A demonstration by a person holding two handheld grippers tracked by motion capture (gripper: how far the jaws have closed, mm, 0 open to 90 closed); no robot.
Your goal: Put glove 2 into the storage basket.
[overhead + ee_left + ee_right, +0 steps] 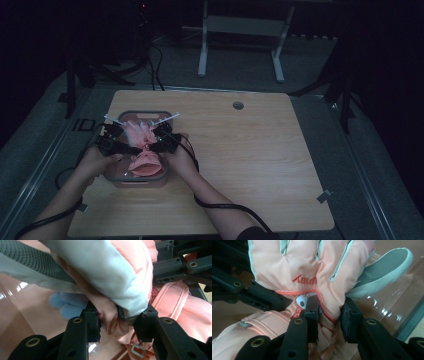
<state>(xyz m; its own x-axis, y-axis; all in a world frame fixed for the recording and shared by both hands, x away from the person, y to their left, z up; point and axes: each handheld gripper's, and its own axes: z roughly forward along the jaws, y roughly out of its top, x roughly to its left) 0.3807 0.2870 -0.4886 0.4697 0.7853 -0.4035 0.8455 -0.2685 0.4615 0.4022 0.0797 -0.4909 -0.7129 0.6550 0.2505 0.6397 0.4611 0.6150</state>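
The glove (142,150) (pink, padded) is pinched at its wrist from both sides by the left gripper (117,320) and right gripper (329,315), apparently for lowering into the bin (120,180).

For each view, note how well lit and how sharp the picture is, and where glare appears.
High view: dim, dark surroundings, pink glove small and soft. Left gripper view: bright, near fabric blurred, glare on the clear bin. Right gripper view: bright, stitching sharp, reflections on the bin wall at right.

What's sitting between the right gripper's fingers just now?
A pinched fold of the pink glove, near its wrist, between the right gripper's fingers, seen in the right gripper view.
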